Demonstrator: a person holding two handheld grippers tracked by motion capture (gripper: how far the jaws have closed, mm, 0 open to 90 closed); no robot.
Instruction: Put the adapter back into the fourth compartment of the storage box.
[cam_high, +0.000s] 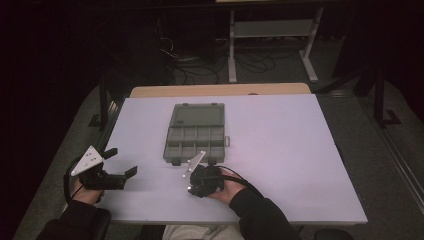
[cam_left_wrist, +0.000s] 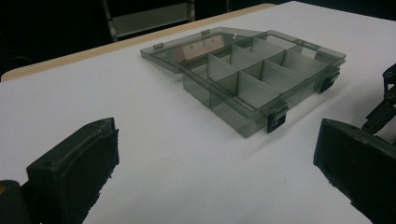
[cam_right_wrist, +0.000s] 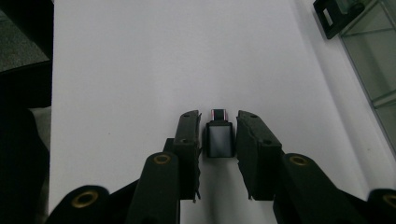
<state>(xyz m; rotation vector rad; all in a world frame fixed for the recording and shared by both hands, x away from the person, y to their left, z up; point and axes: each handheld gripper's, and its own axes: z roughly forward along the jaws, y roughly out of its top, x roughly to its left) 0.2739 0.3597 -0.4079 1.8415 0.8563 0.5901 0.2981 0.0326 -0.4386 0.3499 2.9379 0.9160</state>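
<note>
High view: on the white table (cam_high: 280, 150), the left gripper (cam_high: 121, 162) is seen at about 8 o'clock, its jaws spread wide with nothing between them. The box (cam_high: 195, 132), a smoky clear organiser with its lid laid open toward 12 o'clock, is set near the middle, and its compartments look empty. The right gripper (cam_high: 199, 176) is held at about 6 o'clock, just beside the box's front edge; how its jaws stand cannot be told from this view.

In the left gripper view the box (cam_left_wrist: 247, 79) is seen ahead between the two far-apart jaws, with its dividers and two dark front latches shown plainly.

In the right gripper view the right gripper (cam_right_wrist: 218, 135) is pointed down at the table, and a small dark block (cam_right_wrist: 220, 139) with a glossy face and a reddish end is bracketed closely by the jaws; whether the pads already press it cannot be told. This block is too small to be made out from above. It is judged to be light, rigid and rather slick, so it is best taken across its two long flat sides, near mid-length.
</note>
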